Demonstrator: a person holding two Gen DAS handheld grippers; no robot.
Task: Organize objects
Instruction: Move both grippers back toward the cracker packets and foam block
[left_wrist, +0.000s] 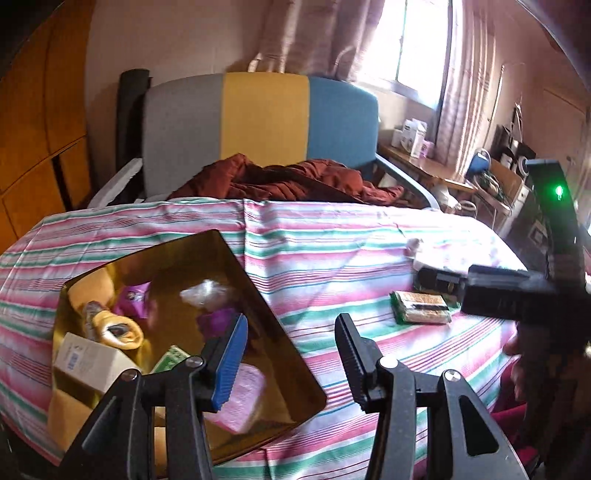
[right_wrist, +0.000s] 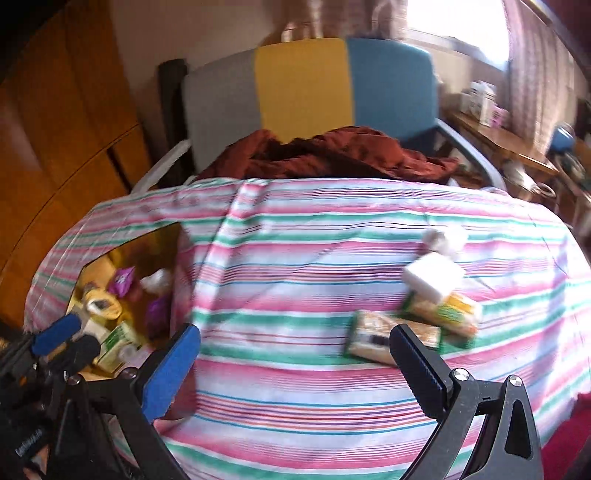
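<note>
A home room: curtained window (left_wrist: 417, 40), wooden wardrobe (left_wrist: 40, 122), armchair (left_wrist: 258, 122).

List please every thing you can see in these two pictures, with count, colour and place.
striped cloth: one, pink, green and white, covers the table
amber bin: one, see-through, left on the cloth, holds small packets and boxes
snack packets: at least two, green and tan, right on the cloth
white block: one, behind the packets
chair: one, grey, yellow and blue, behind the table
rust-red fabric: one heap, on the chair
window: one, bright, back right
left tool: jaws apart, empty, by the bin
right tool: jaws apart, empty, above the cloth
</note>
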